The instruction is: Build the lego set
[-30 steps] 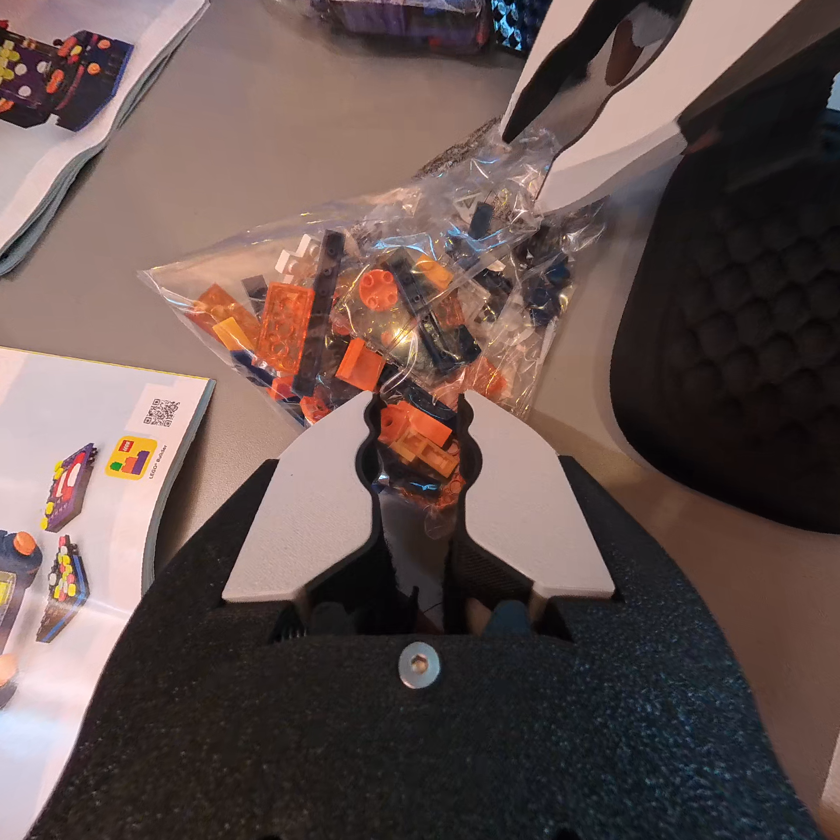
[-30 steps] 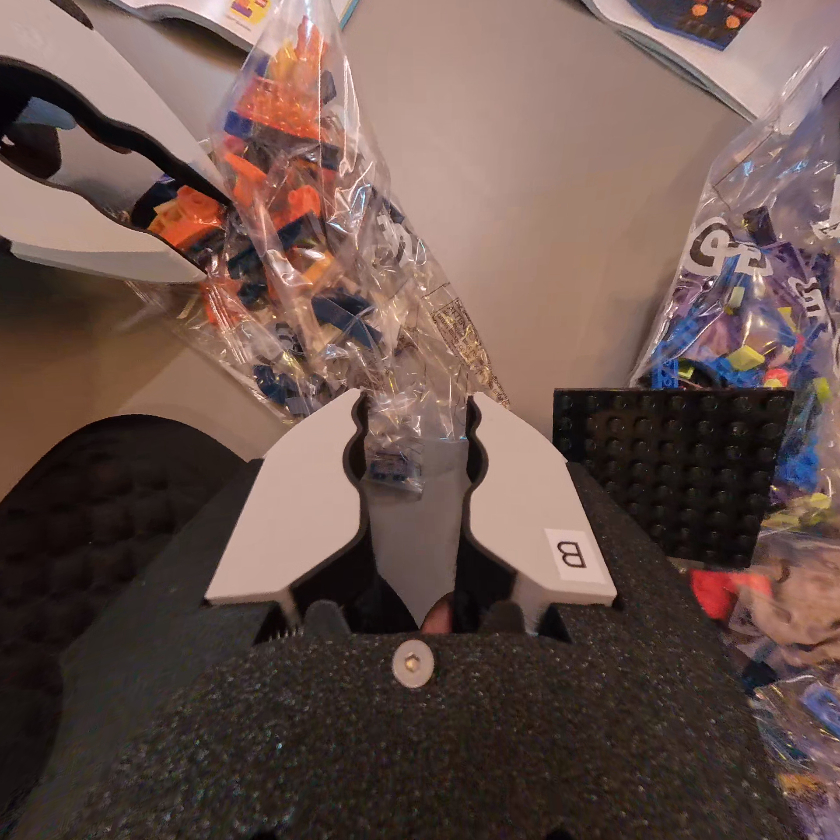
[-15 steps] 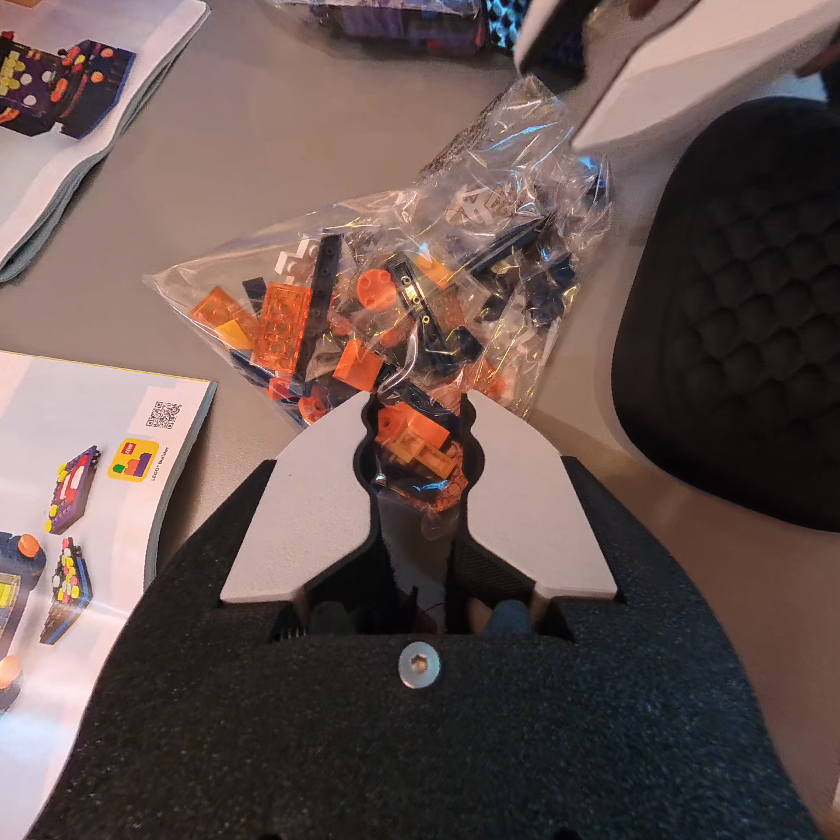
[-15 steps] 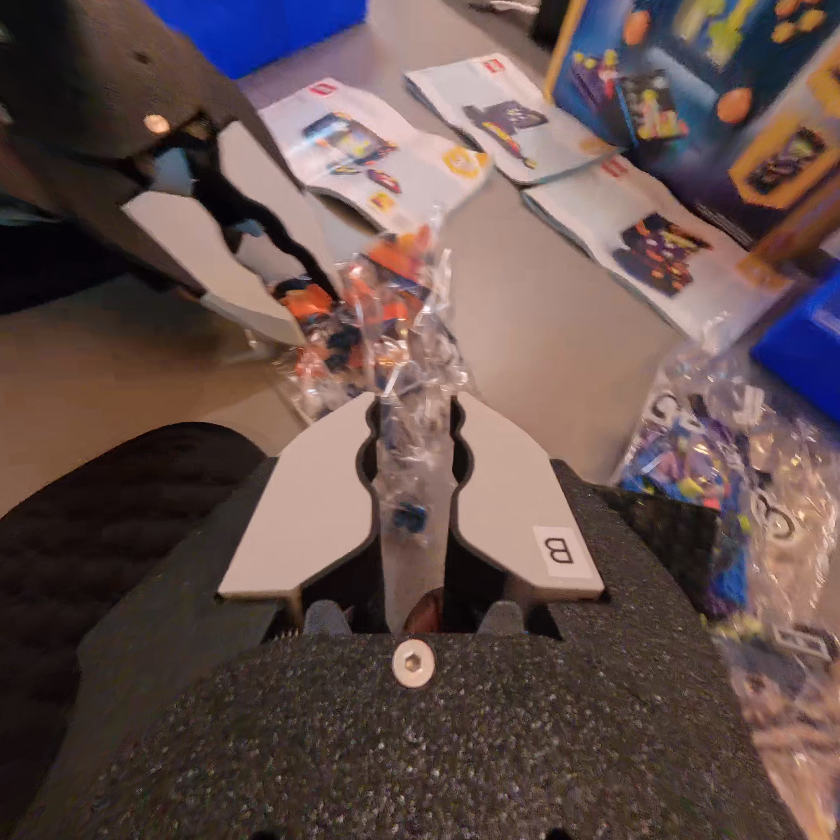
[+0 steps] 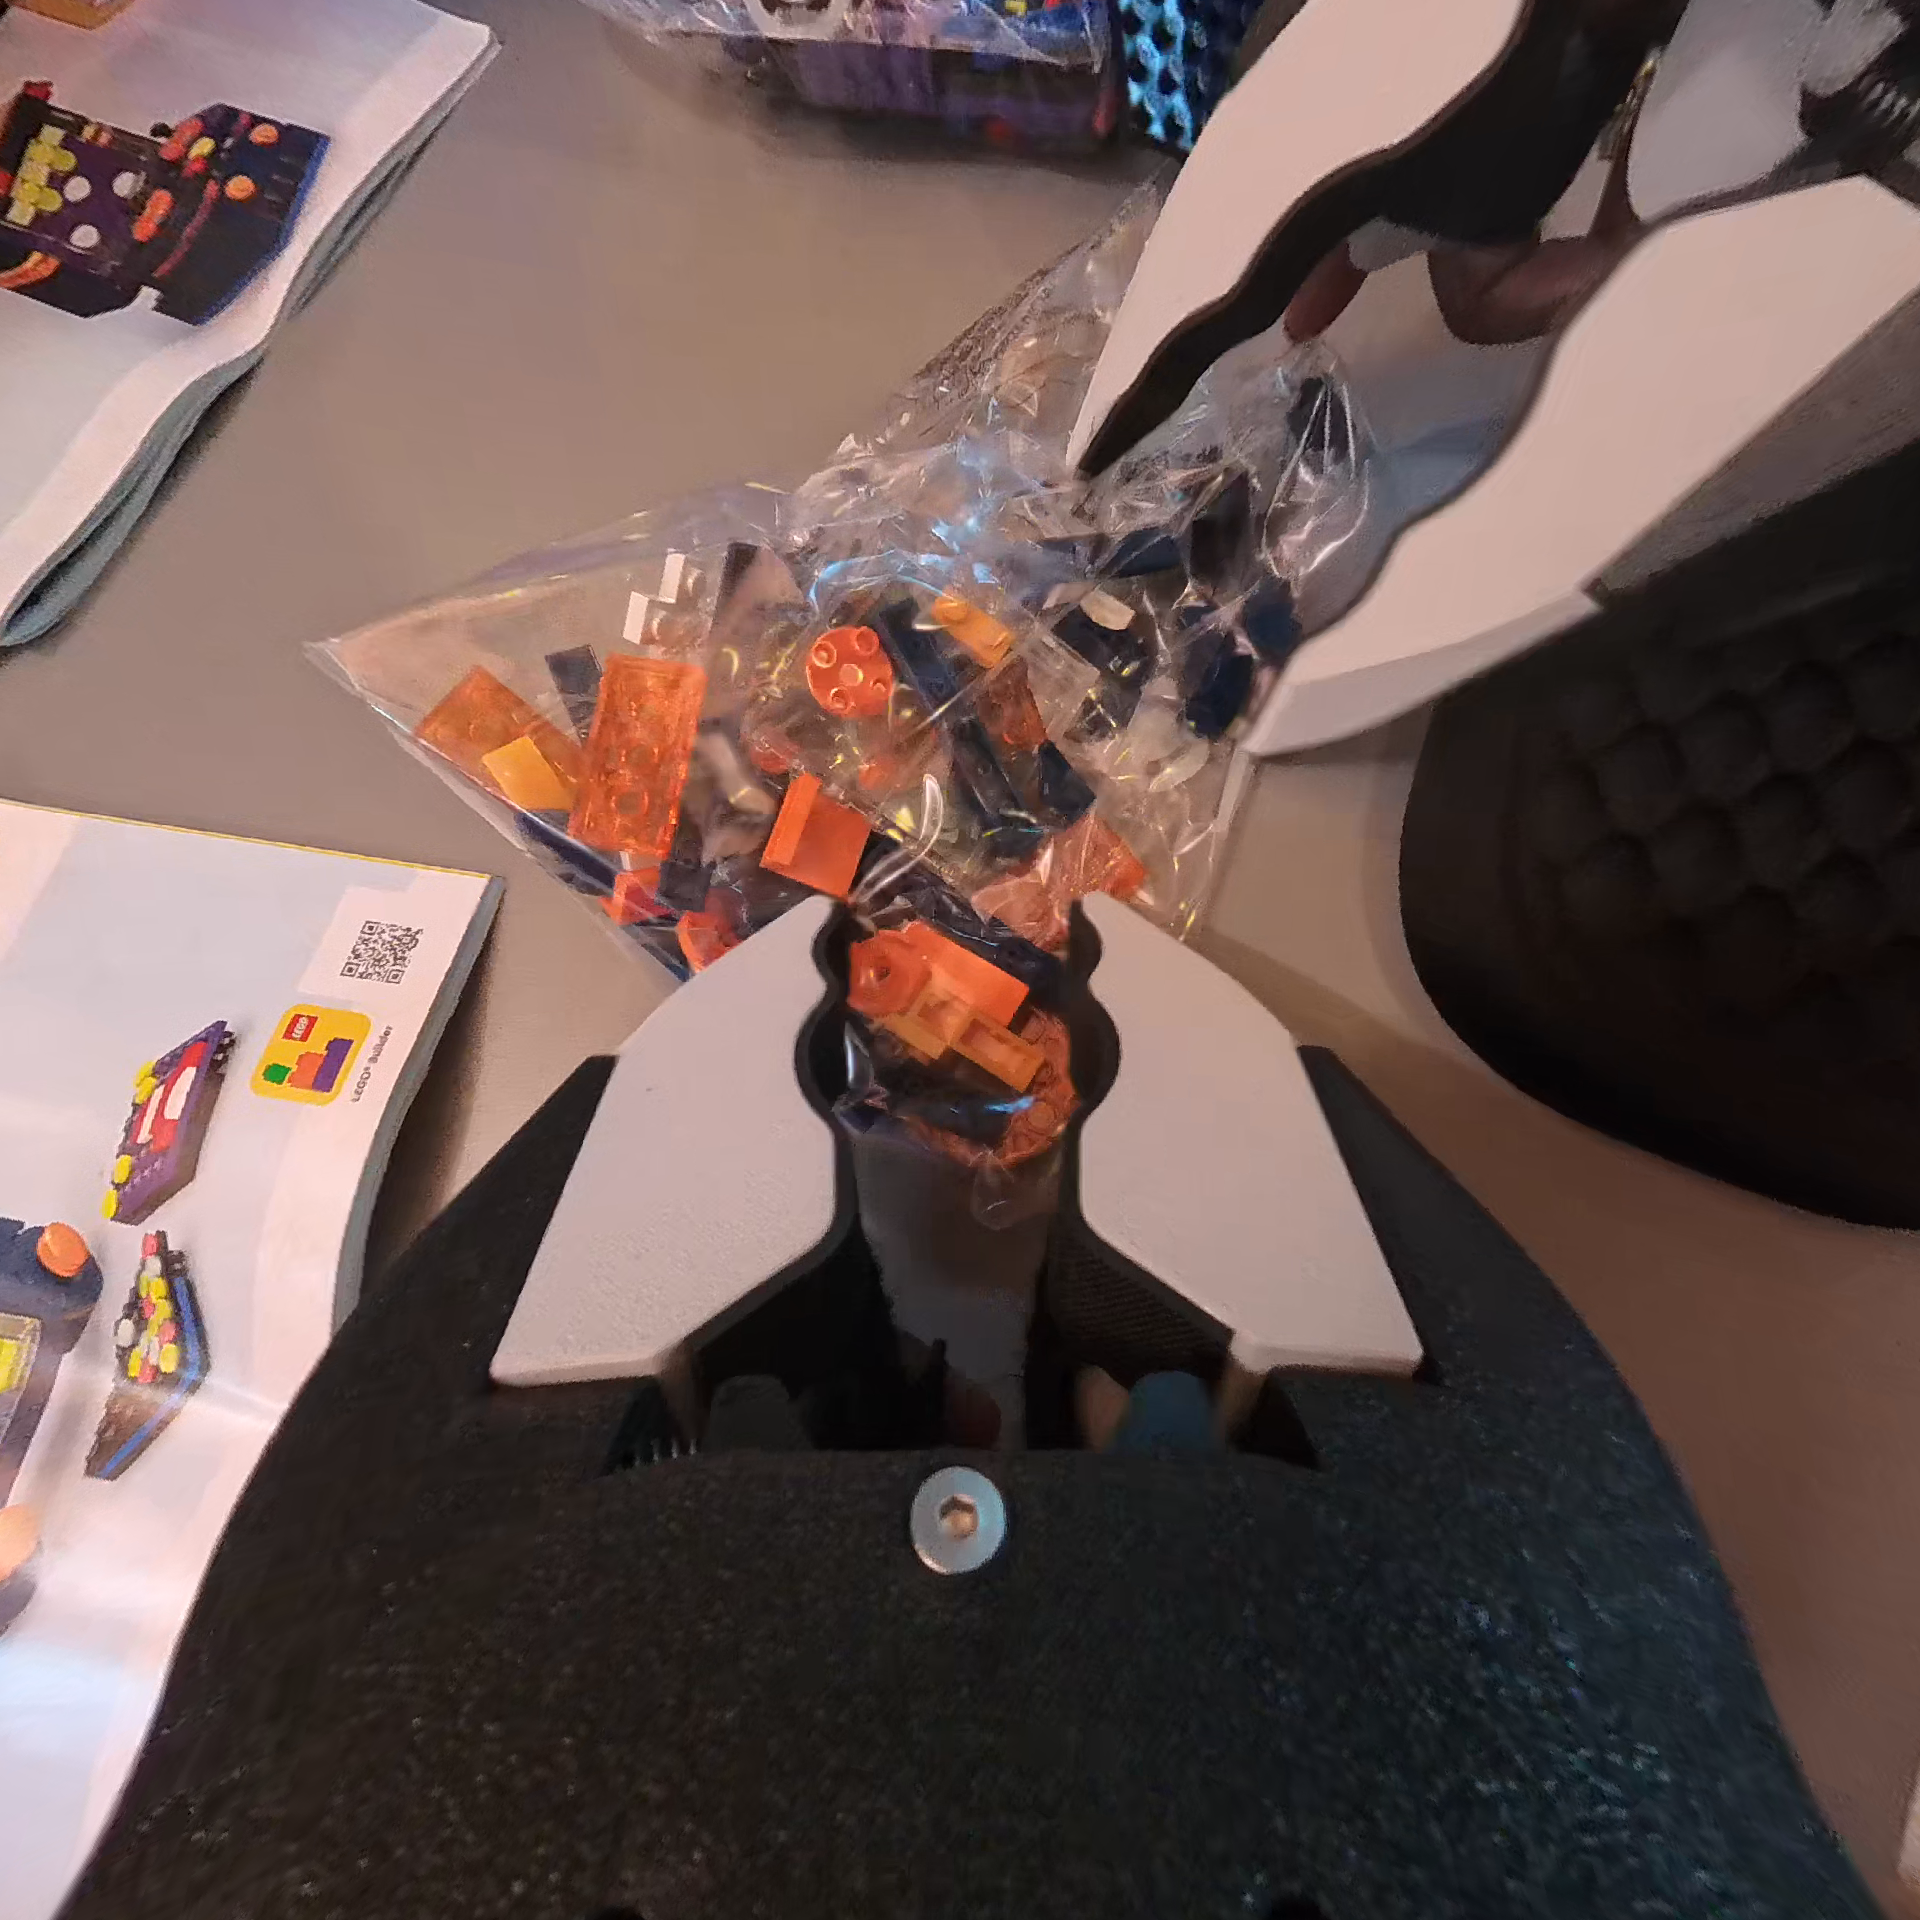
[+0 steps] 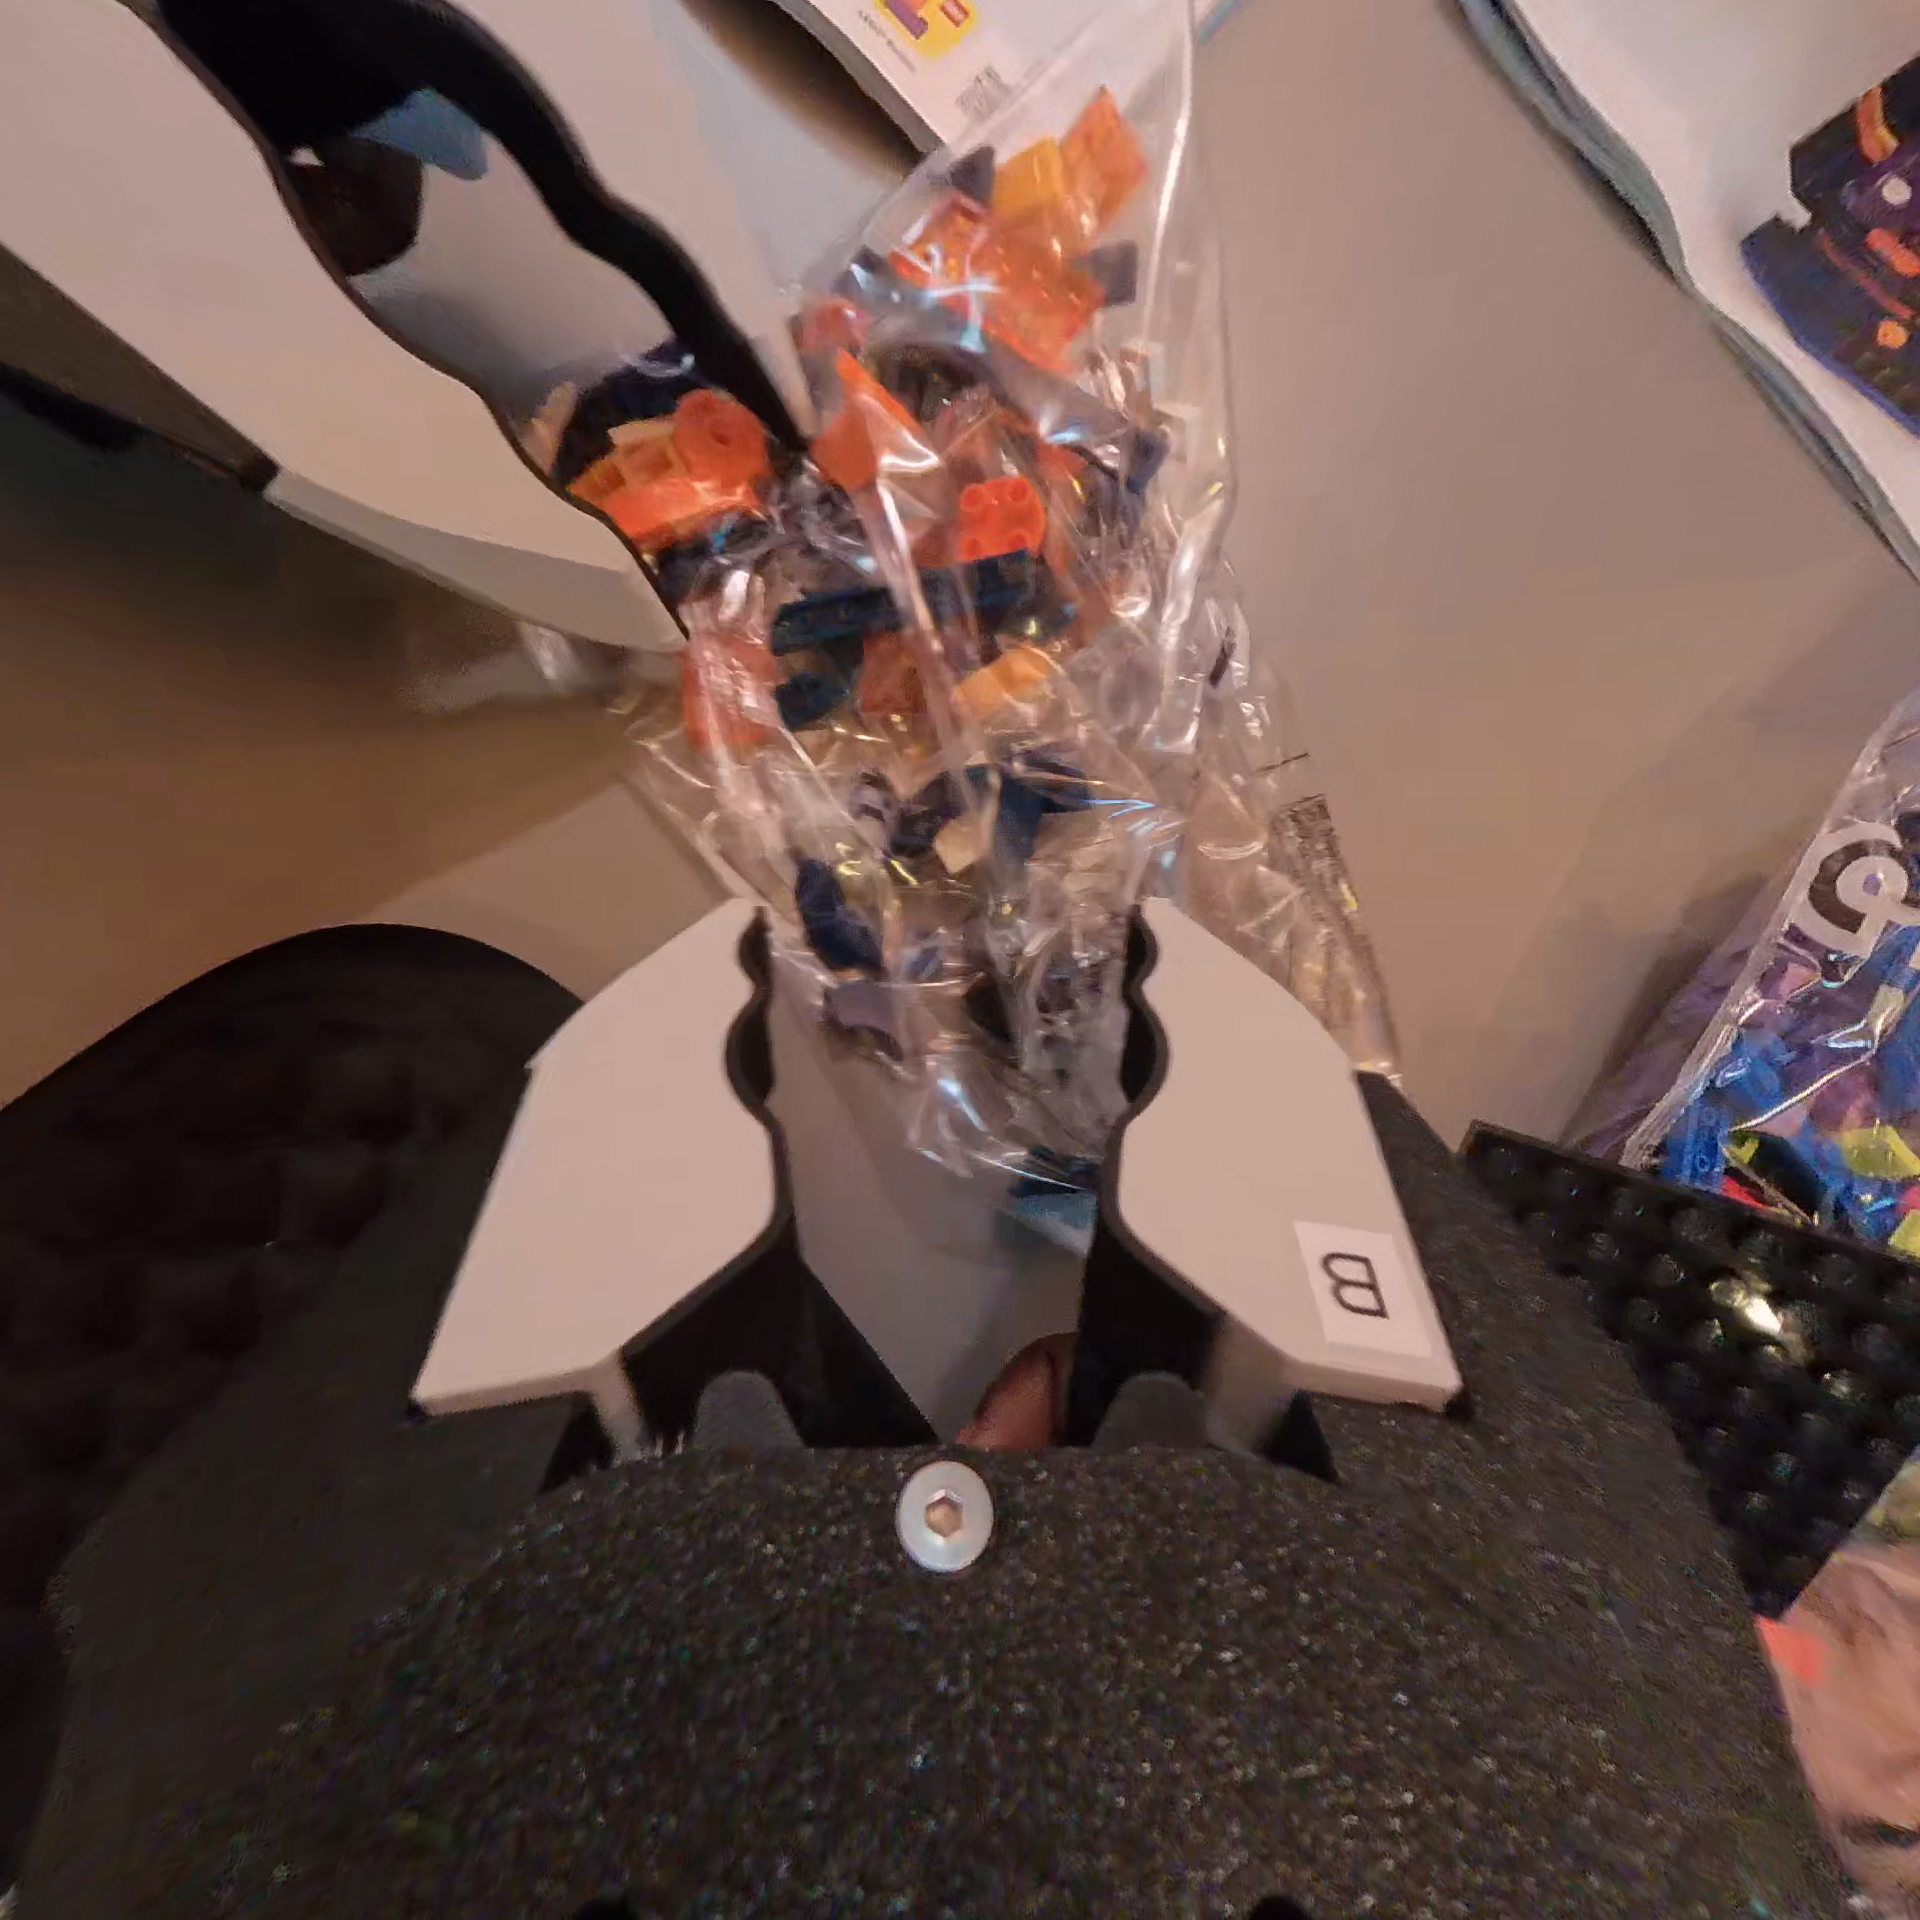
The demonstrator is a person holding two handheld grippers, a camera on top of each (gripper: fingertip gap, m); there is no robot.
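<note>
A clear plastic bag (image 5: 831, 727) of orange and dark blue lego pieces is stretched between both grippers over the grey table (image 5: 623, 364). My left gripper (image 5: 956, 935) is shut on the near end of the bag, with orange pieces pinched between its fingers. My right gripper (image 6: 945, 935) grips the other end, its jaws spread around a bulky bunch of the bag (image 6: 987, 623) holding dark blue pieces. The right gripper also shows in the left wrist view (image 5: 1169, 608) at the upper right. The left gripper shows in the right wrist view (image 6: 738, 535) at the upper left.
Instruction booklets lie at the left (image 5: 208, 1039) and far left (image 5: 156, 260). Another bag of purple and blue pieces (image 6: 1766, 1039) and a black studded baseplate (image 6: 1714, 1330) are to the right. A black padded object (image 5: 1714, 883) sits beside the bag.
The right gripper lifted its end of the bag, then came back down toward the table. Its jaws now stand wider around a thicker part. The left gripper has kept its hold.
</note>
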